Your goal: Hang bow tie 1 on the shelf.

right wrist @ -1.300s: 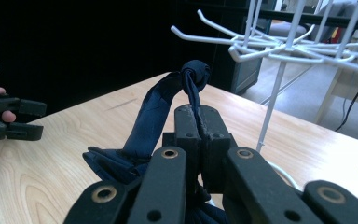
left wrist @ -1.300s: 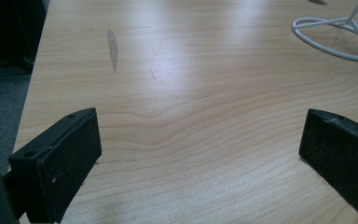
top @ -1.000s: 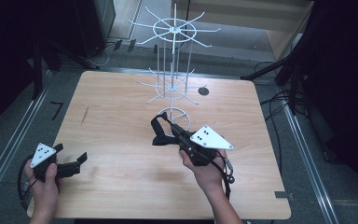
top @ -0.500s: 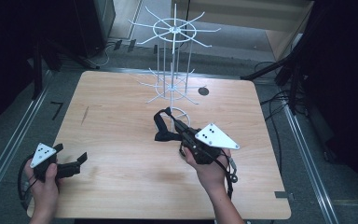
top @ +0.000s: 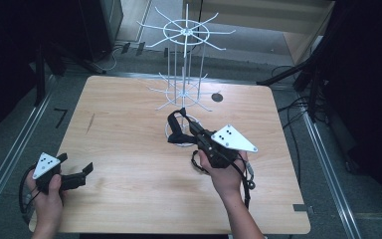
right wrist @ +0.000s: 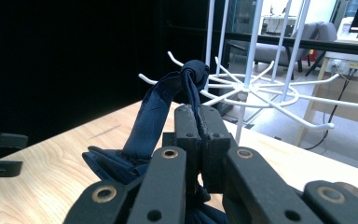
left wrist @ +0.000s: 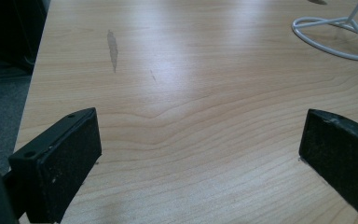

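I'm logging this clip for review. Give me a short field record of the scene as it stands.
Held item: dark blue knotted cloth loop
Right gripper: shut on the cloth, lifted near the rack
Left gripper: open, jaws wide, low over the table
Rack: white wire hook rack, standing at the table's far side
Cloth on rack: not yet

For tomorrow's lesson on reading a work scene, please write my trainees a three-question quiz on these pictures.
1. True or false: the left gripper is holding cloth.
2. What does the right gripper clamp? A) dark blue fabric loop B) a white wire arm C) nothing
3. What stands at the far middle of the table?

Key:
1. False; its jaws stand open over bare wood.
2. A.
3. A white wire rack with spoke arms in tiers.
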Tool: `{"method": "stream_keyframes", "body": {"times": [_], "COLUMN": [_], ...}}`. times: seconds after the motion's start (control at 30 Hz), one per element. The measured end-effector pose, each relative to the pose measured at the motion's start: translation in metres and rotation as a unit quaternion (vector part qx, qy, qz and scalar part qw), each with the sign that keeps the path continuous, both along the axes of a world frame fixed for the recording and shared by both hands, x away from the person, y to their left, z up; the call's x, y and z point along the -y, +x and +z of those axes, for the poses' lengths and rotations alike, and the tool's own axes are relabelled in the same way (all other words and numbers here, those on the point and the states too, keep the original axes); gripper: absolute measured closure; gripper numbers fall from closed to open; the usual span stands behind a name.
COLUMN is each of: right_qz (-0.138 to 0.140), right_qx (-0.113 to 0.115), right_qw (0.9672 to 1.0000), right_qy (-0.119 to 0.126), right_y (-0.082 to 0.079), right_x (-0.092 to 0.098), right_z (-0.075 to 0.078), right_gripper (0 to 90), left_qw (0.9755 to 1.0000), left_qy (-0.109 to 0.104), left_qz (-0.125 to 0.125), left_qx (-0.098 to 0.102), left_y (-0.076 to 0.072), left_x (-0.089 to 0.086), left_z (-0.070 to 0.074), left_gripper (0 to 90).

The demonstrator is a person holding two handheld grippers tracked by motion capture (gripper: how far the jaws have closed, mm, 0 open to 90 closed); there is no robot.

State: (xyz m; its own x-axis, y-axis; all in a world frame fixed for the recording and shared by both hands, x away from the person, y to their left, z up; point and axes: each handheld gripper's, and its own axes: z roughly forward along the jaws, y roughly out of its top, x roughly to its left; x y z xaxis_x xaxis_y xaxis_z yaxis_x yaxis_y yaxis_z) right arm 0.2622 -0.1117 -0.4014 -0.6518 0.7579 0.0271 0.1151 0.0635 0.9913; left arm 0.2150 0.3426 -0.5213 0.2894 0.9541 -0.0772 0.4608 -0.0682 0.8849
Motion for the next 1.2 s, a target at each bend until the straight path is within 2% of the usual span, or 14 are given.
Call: {"method": "stream_keyframes", "body": {"times": [0.63, 1.2], "right_qz": [-0.034, -0.044], "right_qx": [-0.015, -0.032], "right_qw": [0.9993, 0.9983], "right_qy": [0.001, -0.022], "right_y": [0.028, 0.040], "right_x": [-0.007, -0.018], "right_z": [-0.012, -0.029], "right_gripper": [88.8, 86.6], "left_qw": [1.0000, 1.0000], "left_qy": [-0.001, -0.001], "left_qz": [0.000, -0.001], "left_qx": [0.000, 0.000], "left_y": [0.000, 0.000], "left_x": [0.000, 0.001], "left_z": [0.000, 0.000], "left_gripper": [0.0, 0.0]}}
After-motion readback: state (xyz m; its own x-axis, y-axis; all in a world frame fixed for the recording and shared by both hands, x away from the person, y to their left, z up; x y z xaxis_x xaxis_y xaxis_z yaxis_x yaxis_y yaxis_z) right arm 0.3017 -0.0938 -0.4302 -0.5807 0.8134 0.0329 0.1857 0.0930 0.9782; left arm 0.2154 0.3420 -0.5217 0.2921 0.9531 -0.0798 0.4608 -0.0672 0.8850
